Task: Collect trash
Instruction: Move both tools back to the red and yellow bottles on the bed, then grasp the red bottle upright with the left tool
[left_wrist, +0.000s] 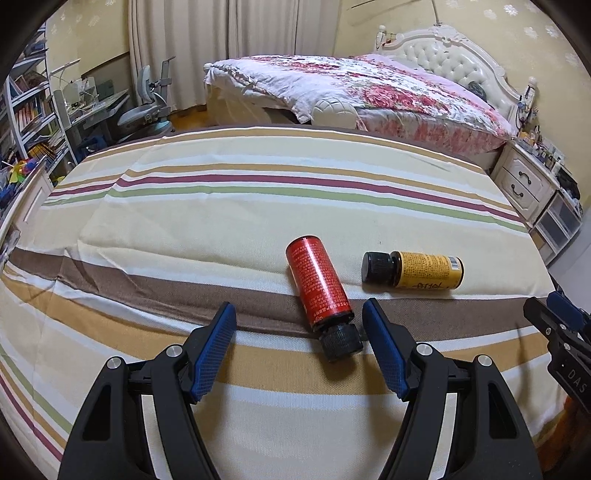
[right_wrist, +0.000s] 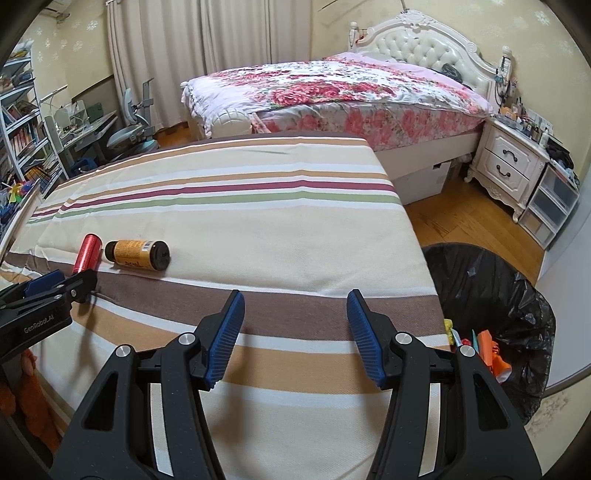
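A red bottle (left_wrist: 317, 284) with a black cap lies on the striped cloth, its cap end between my left gripper's open blue pads. My left gripper (left_wrist: 299, 317) is open and touches nothing. A yellow bottle (left_wrist: 413, 269) with a black cap lies just right of the red one. Both show in the right wrist view: the red bottle (right_wrist: 87, 253) and the yellow bottle (right_wrist: 138, 254), far left. My right gripper (right_wrist: 295, 306) is open and empty over the cloth near its right edge. A bin with a black bag (right_wrist: 491, 295) holding colourful trash stands at the right, below the table.
The striped cloth covers a table (left_wrist: 221, 229). A bed with a floral cover (right_wrist: 351, 96) stands behind it. A white nightstand (right_wrist: 509, 162) and plastic drawers are at the right. A desk, chair (left_wrist: 147, 110) and bookshelves are at the left. My right gripper shows in the left wrist view (left_wrist: 557, 321).
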